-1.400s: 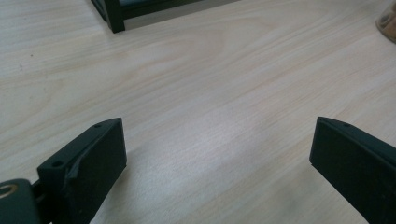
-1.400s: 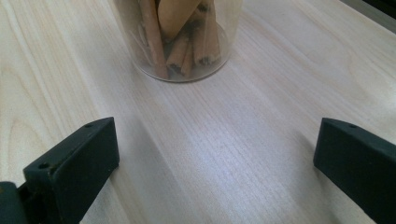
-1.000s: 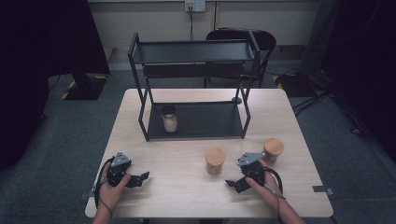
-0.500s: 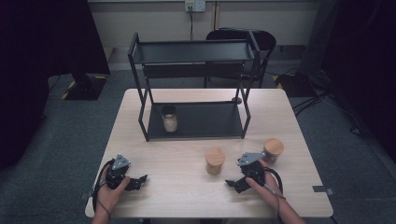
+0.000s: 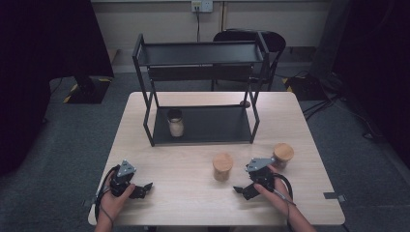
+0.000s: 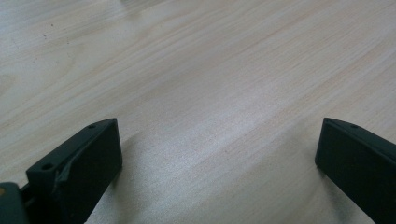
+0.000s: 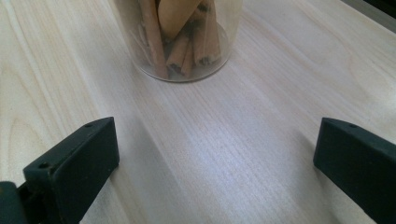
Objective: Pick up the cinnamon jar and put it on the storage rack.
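My left gripper [image 5: 144, 189] rests low over the table's near left part, in a hand. Its jaws have just been opening and now stand wide [image 6: 219, 149] over bare wood, with nothing between them. My right gripper [image 5: 241, 190] sits at the near right, open [image 7: 215, 149]. A clear jar of cinnamon sticks [image 7: 180, 37] stands just ahead of it, untouched. Two jars with wooden lids stand on the table, one [image 5: 223, 166] beside the right gripper and one [image 5: 283, 153] behind it. A third jar with a dark lid [image 5: 175, 123] stands on the lower shelf of the black rack [image 5: 203, 53].
The black two-tier rack takes up the far half of the light wooden table [image 5: 193, 203]. A dark chair [image 5: 270, 41] stands behind the table. Cables trail from both grippers near the front edge.
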